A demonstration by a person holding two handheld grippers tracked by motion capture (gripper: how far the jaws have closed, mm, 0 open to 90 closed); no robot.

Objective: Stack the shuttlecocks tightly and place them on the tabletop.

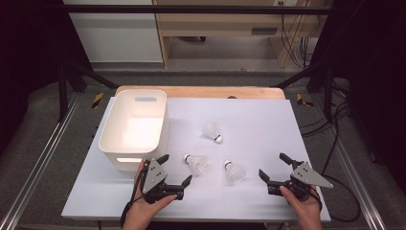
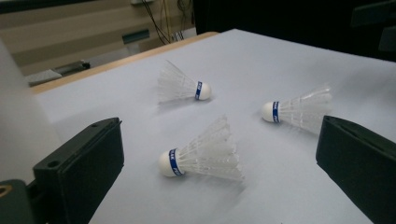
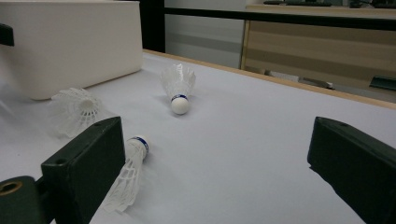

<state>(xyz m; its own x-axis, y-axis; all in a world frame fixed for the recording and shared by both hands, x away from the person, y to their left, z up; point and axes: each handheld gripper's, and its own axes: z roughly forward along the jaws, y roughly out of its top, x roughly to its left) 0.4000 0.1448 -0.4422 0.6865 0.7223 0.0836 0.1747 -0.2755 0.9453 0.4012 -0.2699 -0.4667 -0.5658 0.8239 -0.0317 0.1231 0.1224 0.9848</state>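
- On the white-covered desk [image 1: 268,124], we hold a gripper in each hand at the near edge, with three white shuttlecocks lying on their sides just ahead of them.
- Our left gripper [image 1: 178,170] sits at the near left of the high view, its fingers [image 1: 163,158] spread wide and grasping nothing; it stands just beside the near corner of the white bin [image 1: 107,129].
- Between those spread fingers, the left gripper view frames the nearest shuttlecock [image 2: 203,154], its cork tip with a blue band pointing to that view's left and its feathers fanning to the right. It lies on the desk, apart from both fingers.
- From above, this shuttlecock [image 1: 195,164] lies just right of the left gripper, near the bin's front corner.
- Our right gripper [image 1: 274,166] rests at the near right, fingers [image 1: 286,157] likewise released and wide apart, holding nothing.
- A second shuttlecock [image 1: 234,172] lies between the two grippers; in the right gripper view it [image 3: 127,175] shows partly behind that gripper's left finger, whether touching it we cannot tell.
- A third shuttlecock [image 1: 212,131] lies farther back near the middle of the desk, cork toward us, well apart from both grippers.
- The bin stands open-topped at the desk's far left, with nothing visible inside it from above.
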